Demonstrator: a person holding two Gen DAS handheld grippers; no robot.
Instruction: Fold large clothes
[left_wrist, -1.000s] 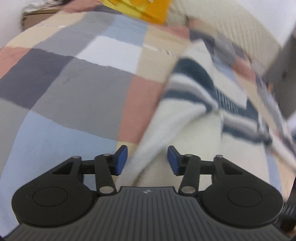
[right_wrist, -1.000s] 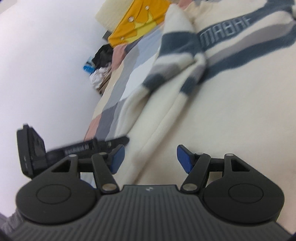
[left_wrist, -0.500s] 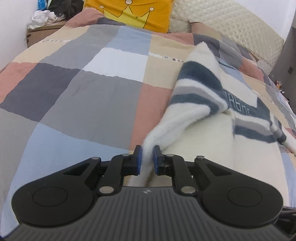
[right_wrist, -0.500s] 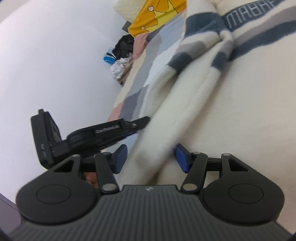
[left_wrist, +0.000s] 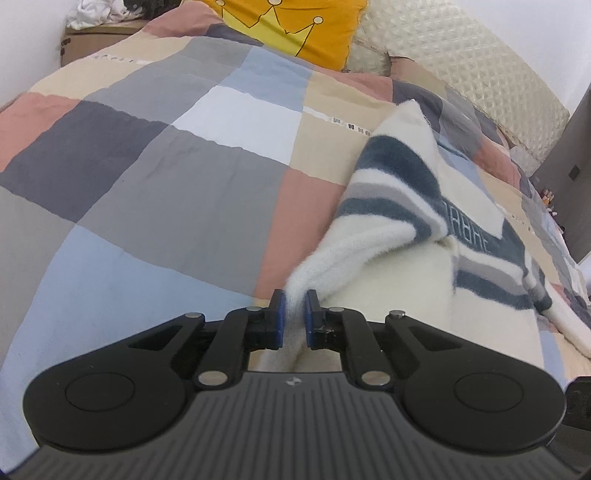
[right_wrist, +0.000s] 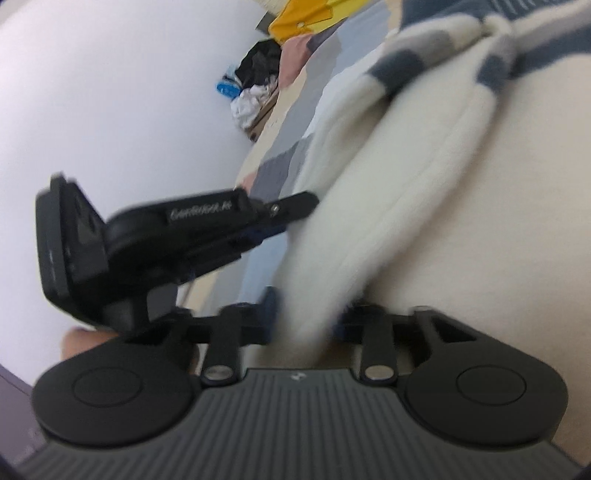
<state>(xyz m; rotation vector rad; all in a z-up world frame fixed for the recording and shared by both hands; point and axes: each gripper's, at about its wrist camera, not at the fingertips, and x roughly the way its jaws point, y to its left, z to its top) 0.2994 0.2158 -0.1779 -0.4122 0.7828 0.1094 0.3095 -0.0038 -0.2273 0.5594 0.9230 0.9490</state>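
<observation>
Both sets of jaws, wide apart a second ago, have narrowed onto fleece: the left gripper (left_wrist: 293, 308) pinches the sweater (left_wrist: 406, 280) edge, and the right gripper (right_wrist: 306, 314) has clamped a thick fold of it. Beyond, the sweater lies rumpled across the quilt (left_wrist: 166, 158), so lifting for a fold can likely begin.

Black left gripper (left_wrist: 294, 314) closing, blue pads pinching fluffy cream sweater with navy and grey stripes (left_wrist: 402, 229); patchwork quilt (left_wrist: 166, 162) spreading ahead.
</observation>
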